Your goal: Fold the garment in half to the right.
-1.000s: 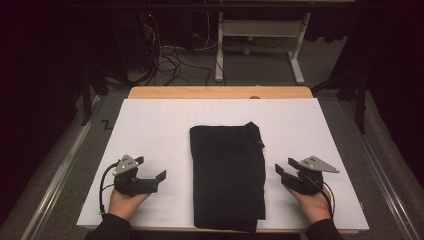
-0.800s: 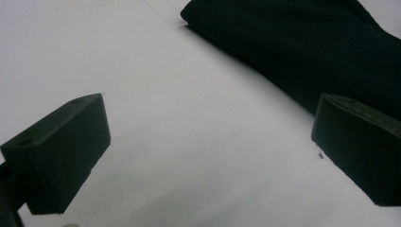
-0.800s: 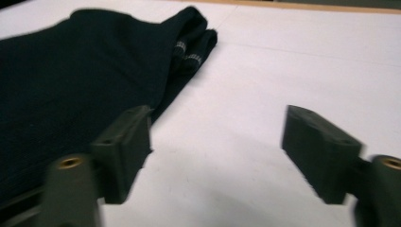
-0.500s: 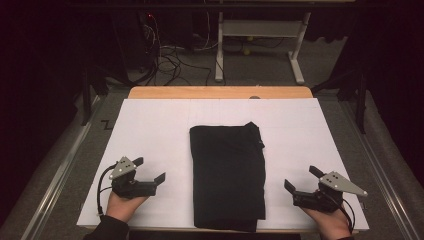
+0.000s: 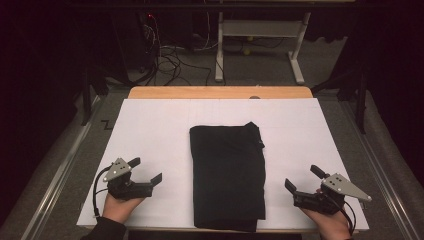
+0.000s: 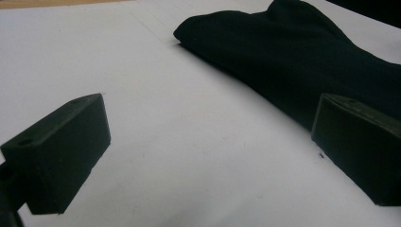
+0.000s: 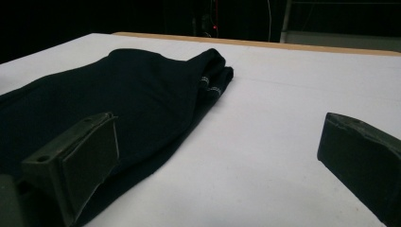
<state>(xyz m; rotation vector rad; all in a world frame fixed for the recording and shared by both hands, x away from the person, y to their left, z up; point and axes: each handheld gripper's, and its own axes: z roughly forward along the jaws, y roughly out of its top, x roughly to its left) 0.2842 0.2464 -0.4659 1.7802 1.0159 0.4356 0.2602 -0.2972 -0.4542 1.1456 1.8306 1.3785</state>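
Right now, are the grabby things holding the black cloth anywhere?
No, nothing is held. The left tool and the right tool are both open, resting on the white table on either side of the folded black cloth, not touching it.

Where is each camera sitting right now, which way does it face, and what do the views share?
High view: above the near edge, looking forward and down on the white table; both hands and the left tongs and right tongs show.
Left gripper view: on the left tongs, facing the black folded cloth; own jaws open.
Right gripper view: on the right tongs, facing the cloth; own jaws open.
Shared: the cloth.
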